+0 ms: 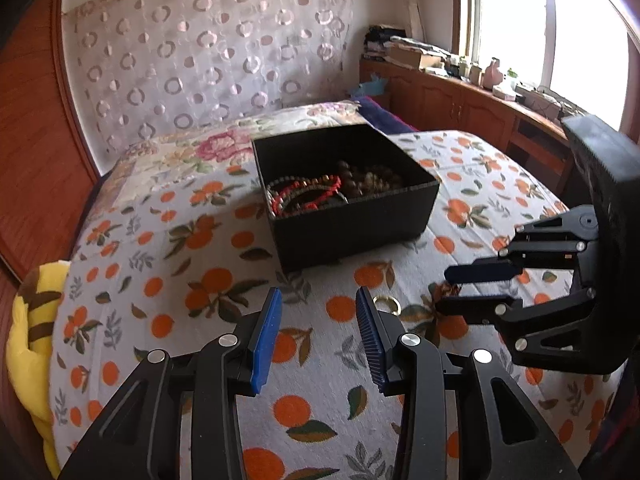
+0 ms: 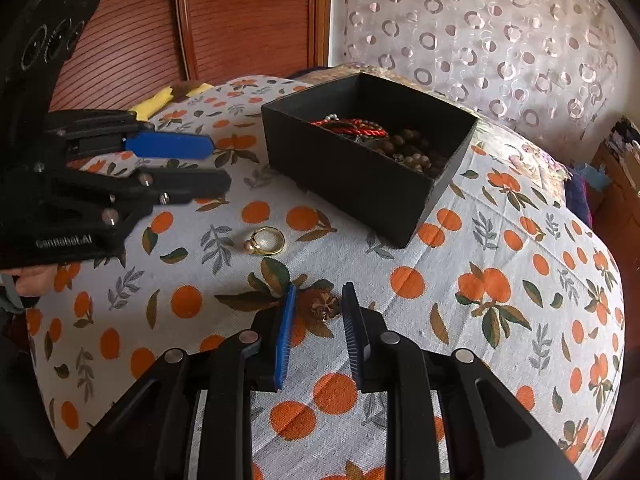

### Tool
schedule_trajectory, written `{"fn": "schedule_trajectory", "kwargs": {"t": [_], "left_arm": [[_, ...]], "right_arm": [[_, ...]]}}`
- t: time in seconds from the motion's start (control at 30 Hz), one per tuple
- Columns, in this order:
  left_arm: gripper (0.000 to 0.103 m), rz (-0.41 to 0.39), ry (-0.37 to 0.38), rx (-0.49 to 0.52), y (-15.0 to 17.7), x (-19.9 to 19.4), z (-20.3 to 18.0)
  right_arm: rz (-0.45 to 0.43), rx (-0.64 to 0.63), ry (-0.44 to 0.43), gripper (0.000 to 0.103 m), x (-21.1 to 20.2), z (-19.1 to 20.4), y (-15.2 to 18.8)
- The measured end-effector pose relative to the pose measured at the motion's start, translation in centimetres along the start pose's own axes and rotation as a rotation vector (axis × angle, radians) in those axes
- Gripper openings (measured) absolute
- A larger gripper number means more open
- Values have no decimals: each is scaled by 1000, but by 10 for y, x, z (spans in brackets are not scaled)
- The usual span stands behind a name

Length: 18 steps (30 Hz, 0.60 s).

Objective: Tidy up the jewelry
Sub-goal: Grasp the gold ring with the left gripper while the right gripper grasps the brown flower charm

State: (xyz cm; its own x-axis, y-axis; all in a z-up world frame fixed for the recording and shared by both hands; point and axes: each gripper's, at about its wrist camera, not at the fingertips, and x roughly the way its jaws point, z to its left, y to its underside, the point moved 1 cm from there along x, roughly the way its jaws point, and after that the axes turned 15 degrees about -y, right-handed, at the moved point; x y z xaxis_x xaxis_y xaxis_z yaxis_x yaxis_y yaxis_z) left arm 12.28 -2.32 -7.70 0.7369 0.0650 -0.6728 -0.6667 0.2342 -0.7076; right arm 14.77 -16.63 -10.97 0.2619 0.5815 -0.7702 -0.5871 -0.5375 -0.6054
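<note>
A black open box (image 1: 352, 216) sits on the orange-print bedspread and holds red cord bracelets (image 1: 308, 194) and brown bead strings (image 1: 372, 178); it also shows in the right wrist view (image 2: 360, 176). A gold ring with a pearl (image 2: 267, 241) lies on the cloth, partly hidden behind my left finger in the left wrist view (image 1: 386, 303). A small brown carved bead (image 2: 322, 305) lies between the tips of my open right gripper (image 2: 318, 300). My left gripper (image 1: 318, 300) is open and empty, just short of the ring.
The bedspread (image 2: 480, 320) covers a bed with a lace-draped headboard (image 1: 200, 60). A yellow cushion (image 1: 28, 320) lies off the left edge. A wooden cabinet (image 1: 460, 100) under the window carries clutter.
</note>
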Motion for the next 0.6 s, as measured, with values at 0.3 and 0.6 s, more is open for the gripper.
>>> {"fn": "schedule_trajectory", "kwargs": {"t": [0.3, 0.6], "left_arm": [[50, 29, 45, 56, 3, 7, -23], [50, 60, 41, 96, -1, 20, -39]], "right_arm": [[-21, -1, 21, 17, -14, -2, 7], [-57, 41, 40, 17, -29, -19, 6]]}}
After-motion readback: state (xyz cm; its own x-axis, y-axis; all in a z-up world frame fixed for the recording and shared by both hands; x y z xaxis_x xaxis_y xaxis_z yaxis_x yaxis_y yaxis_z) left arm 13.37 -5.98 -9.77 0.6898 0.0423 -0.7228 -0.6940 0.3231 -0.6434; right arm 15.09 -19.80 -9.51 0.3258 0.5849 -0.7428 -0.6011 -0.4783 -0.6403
